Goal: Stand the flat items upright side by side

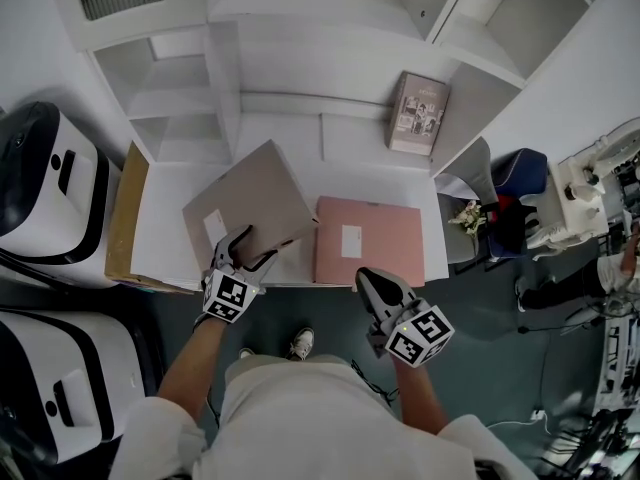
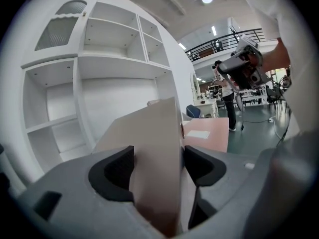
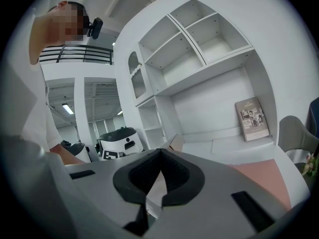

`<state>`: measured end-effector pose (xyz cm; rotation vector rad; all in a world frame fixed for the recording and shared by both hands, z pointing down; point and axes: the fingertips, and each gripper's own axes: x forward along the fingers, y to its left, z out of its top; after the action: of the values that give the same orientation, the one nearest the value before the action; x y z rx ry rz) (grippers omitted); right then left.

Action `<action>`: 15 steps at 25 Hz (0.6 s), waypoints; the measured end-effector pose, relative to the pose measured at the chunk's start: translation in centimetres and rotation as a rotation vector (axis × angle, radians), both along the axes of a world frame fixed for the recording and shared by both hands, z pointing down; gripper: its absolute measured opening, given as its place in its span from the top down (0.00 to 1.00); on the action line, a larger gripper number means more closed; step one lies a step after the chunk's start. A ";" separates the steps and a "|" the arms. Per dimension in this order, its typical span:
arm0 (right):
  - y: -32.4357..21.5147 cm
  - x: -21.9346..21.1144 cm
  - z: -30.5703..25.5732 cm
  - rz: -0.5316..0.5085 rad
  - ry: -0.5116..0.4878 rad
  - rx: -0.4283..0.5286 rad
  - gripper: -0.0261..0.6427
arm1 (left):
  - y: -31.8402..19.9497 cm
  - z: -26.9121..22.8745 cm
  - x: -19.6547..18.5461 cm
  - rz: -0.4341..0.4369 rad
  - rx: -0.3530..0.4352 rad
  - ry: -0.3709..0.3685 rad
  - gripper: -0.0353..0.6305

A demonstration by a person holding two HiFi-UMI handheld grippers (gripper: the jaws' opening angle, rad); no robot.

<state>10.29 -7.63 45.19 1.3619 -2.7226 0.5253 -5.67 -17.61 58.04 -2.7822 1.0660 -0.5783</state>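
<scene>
- the left claw [image 1: 248, 243] is clamped on the near edge of the taupe folder [image 1: 250, 200]; the left gripper view has that folder edge-on between the pads, one pad against each face
- the taupe folder is raised and tilted above the table [image 1: 165, 238], its far corner towards 12 o'clock; a white label shows on its near part
- the right claw [image 1: 372, 283] is closed with its tips together and nothing between them; it hangs off the table's near edge, at 6 o'clock from the pink folder [image 1: 370, 238]
- the pink folder lies flat on the table, at 3 o'clock from the taupe one and just beside it; it also bears a white label
- a book [image 1: 418, 114] stands upright at the back of the table, at 1 o'clock from the pink folder, leaning on the wall of the white shelf unit [image 1: 330, 8]
- a cardboard sheet [image 1: 127, 218] sits at the table's 9 o'clock edge; two white machines [image 1: 50, 183] stand beyond it; a chair [image 1: 470, 168] stands at 3 o'clock on the dark green floor [image 1: 480, 348]
- only the left gripper view shows a balcony railing [image 2: 224, 41] and a distant standing person [image 2: 227, 96]
- only the right gripper view shows a square marker on a white machine; the head view alone shows both folders whole
</scene>
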 end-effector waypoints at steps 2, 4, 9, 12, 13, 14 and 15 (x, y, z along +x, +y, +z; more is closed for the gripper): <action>-0.3 -0.2 0.1 -0.005 -0.002 -0.001 0.96 | 0.0 -0.2 -0.7 -0.014 0.003 0.017 0.46; -0.7 -0.5 0.0 -0.013 -0.004 0.002 0.96 | -0.2 -1.0 -1.5 -0.039 0.012 0.063 0.46; -1.5 -1.4 0.0 -0.026 -0.011 -0.002 0.96 | -0.2 -4.0 -4.7 -0.142 0.041 0.246 0.47; -2.0 -2.0 0.0 -0.046 0.005 -0.005 0.96 | 0.0 -5.5 -6.7 -0.200 0.049 0.336 0.47; -2.2 -2.2 0.0 -0.052 0.008 -0.006 0.96 | 0.1 -5.7 -7.3 -0.214 0.053 0.353 0.48; -2.3 -2.4 0.0 -0.059 0.012 -0.008 0.96 | 0.2 -5.9 -7.8 -0.226 0.057 0.368 0.48; -2.4 -2.7 0.0 -0.065 0.014 -0.009 0.96 | 0.4 -6.1 -8.3 -0.236 0.060 0.383 0.48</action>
<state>7.64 -10.03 45.19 1.2648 -2.7392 0.5206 -13.98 -17.23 51.93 -2.7991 1.4695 -0.0234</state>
